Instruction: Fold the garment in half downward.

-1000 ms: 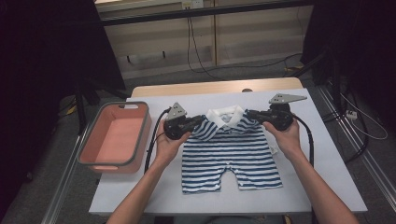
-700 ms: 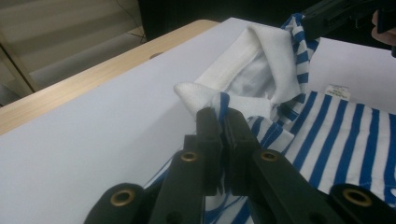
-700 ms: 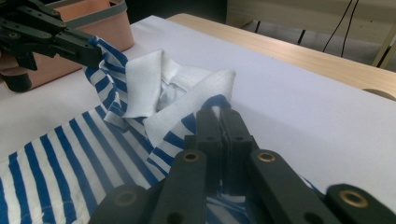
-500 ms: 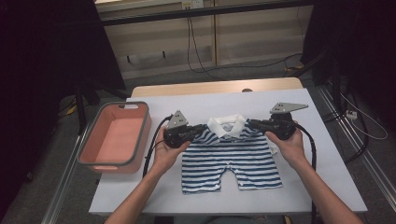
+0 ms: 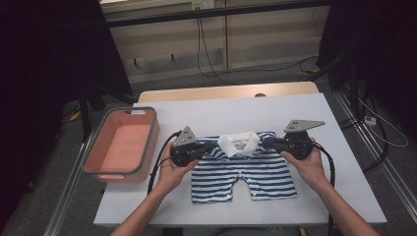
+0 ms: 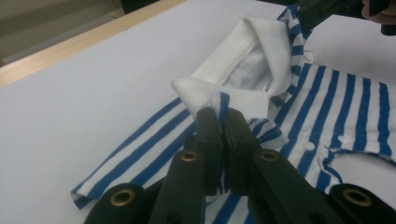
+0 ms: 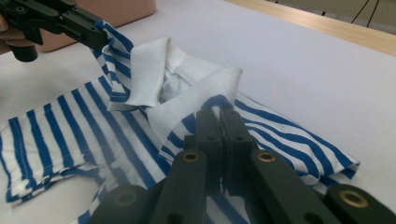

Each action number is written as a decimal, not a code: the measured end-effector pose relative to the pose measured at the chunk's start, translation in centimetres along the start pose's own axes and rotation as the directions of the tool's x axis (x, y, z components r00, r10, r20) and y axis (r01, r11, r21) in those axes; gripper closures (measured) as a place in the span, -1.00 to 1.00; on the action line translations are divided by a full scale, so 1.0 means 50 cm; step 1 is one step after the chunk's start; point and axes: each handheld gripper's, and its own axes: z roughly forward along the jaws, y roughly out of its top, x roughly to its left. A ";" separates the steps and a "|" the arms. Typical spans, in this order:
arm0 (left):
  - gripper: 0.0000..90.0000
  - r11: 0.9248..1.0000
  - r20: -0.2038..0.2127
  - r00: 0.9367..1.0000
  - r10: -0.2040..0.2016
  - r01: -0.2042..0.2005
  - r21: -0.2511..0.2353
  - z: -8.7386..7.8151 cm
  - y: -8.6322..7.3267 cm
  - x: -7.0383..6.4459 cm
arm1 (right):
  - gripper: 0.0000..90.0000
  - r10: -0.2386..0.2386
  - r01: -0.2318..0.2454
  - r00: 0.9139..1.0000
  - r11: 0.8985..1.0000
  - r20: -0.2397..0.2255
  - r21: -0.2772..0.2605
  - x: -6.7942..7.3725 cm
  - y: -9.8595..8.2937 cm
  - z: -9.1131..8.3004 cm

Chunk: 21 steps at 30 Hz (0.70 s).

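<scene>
Two jaw pairs: clamped on the striped romper's (image 5: 243,164) shoulders, beside its white collar (image 5: 238,143).
Left gripper (image 6: 223,122): left shoulder.
Right gripper (image 7: 220,122): right shoulder.
Purpose: probably spreading it flat.
Place: table (image 5: 236,109) centre, near edge.
Far left: pink bin (image 5: 122,145).

Plenty of open table, one tub to watch on the left

The white table (image 5: 275,110) is bare behind the striped romper (image 5: 243,169) all the way to the far wooden edge, and bare to the right of the right gripper (image 5: 268,142) too. On the left, the pink tub (image 5: 120,147) sits just beside the left gripper (image 5: 212,146) and its looping cable, so sideways room there is tight. Both grippers are pinched onto the romper's shoulders, with the raised white collar (image 5: 238,142) standing between them.
</scene>
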 end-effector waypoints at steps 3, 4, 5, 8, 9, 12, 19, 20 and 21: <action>0.93 1.000 0.003 1.000 -0.004 0.004 0.007 -0.007 -0.005 -0.006 | 0.96 -0.005 0.005 1.000 1.000 -0.004 0.008 0.005 -0.005 -0.003; 0.93 1.000 0.007 1.000 -0.003 0.002 0.008 -0.008 -0.007 -0.007 | 0.96 -0.004 0.004 1.000 1.000 -0.006 0.010 0.006 -0.008 -0.004; 0.93 1.000 0.011 1.000 -0.003 0.003 0.013 -0.010 -0.009 -0.009 | 0.96 -0.003 0.003 1.000 1.000 -0.007 0.011 0.007 -0.010 -0.005; 0.93 1.000 0.016 1.000 -0.006 0.006 0.028 -0.013 -0.017 -0.015 | 0.96 -0.003 0.003 1.000 1.000 -0.012 0.016 0.011 -0.016 -0.010; 0.93 1.000 0.016 1.000 -0.004 0.004 0.030 -0.014 -0.019 -0.016 | 0.96 -0.003 0.004 1.000 1.000 -0.011 0.015 0.012 -0.017 -0.011; 0.93 0.999 0.025 1.000 -0.009 0.008 0.037 -0.018 -0.020 -0.020 | 0.96 -0.005 0.005 1.000 1.000 -0.016 0.025 0.015 -0.022 -0.014; 0.93 0.999 0.032 0.999 0.000 -0.002 0.048 -0.029 -0.025 -0.032 | 0.96 -0.007 0.008 1.000 0.999 -0.023 0.036 0.021 -0.030 -0.019; 0.94 0.999 0.034 0.999 -0.004 0.003 0.047 -0.031 -0.026 -0.033 | 0.96 -0.008 0.009 1.000 0.999 -0.025 0.039 0.022 -0.031 -0.019; 0.94 0.999 0.034 0.999 -0.006 0.005 0.051 -0.032 -0.027 -0.034 | 0.96 -0.008 0.009 1.000 0.999 -0.025 0.043 0.023 -0.032 -0.020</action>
